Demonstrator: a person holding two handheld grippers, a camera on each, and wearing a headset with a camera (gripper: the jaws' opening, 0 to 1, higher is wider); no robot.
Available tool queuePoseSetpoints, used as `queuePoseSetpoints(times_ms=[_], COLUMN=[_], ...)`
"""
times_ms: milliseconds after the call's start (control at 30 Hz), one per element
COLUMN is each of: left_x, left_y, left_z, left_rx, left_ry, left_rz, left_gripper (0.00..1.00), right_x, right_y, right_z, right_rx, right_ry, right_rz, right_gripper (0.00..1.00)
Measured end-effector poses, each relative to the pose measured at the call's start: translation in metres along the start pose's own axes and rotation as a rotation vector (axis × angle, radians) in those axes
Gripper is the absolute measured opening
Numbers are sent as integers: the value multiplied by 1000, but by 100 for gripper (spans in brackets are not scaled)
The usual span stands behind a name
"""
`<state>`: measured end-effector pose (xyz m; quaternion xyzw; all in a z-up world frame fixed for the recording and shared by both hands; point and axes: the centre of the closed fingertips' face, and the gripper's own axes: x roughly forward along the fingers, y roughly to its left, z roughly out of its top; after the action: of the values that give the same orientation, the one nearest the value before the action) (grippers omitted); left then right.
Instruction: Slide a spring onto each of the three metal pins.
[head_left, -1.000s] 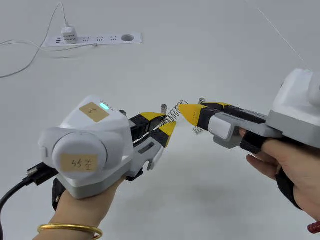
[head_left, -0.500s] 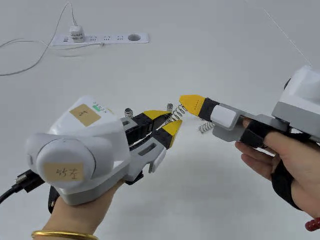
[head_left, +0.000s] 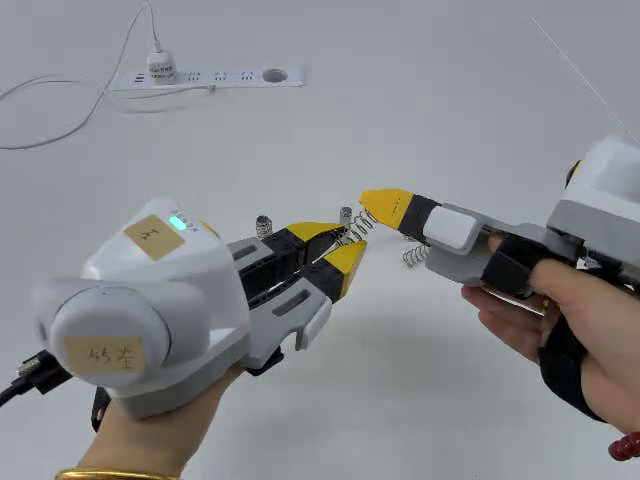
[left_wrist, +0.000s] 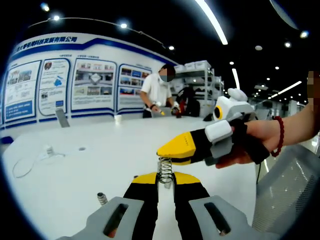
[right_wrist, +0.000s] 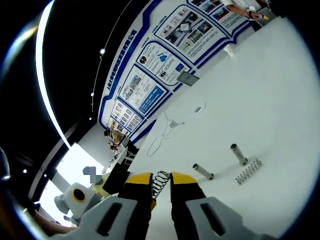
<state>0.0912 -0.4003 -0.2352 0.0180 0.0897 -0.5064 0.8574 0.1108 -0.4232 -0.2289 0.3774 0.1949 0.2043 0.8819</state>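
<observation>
Compared with one second ago, the right claw's (head_left: 385, 205) tip sits higher beside the held spring (head_left: 356, 227), and the left pin (head_left: 264, 225) now shows past the left claw (head_left: 338, 248). Over the last half second almost nothing has shifted.

Table (head_left: 450, 100): white, carries all items.

Left claw: tips pressed onto the held spring. The left gripper view shows the spring upright in the narrow gap between them, where the head view gives it side-on.

Right claw: its tip meets the held spring's other end. The right gripper view shows coils in its narrow gap, but whether it grips cannot be told.

Power strip (head_left: 205, 77): well beyond the held spring, to its left.

Middle pin (head_left: 346, 213): upright, just behind the held spring.

Left pin: near, left of the held spring. It looks ridged, and whether a spring sits on it cannot be told.

Loose spring (head_left: 414, 256): lying flat, right of the held spring, under the right claw. The right gripper view places it just beside a bare pin (right_wrist: 239, 154).
</observation>
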Motion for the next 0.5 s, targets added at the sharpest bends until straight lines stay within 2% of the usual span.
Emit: queuePoseSetpoints(times_ms=[233, 400, 500], left_x=[-1, 0, 1], left_y=[0, 1, 1], left_z=[-3, -4, -8], left_rx=[15, 3, -8], left_ry=[21, 26, 43], left_rz=[6, 12, 14], left_gripper=[11, 11, 11], right_x=[0, 1, 2], right_y=[3, 8, 10], right_z=[-1, 0, -1], right_rx=[-21, -64, -86], right_ry=[3, -3, 5], right_rz=[18, 29, 28], right_gripper=[14, 13, 11])
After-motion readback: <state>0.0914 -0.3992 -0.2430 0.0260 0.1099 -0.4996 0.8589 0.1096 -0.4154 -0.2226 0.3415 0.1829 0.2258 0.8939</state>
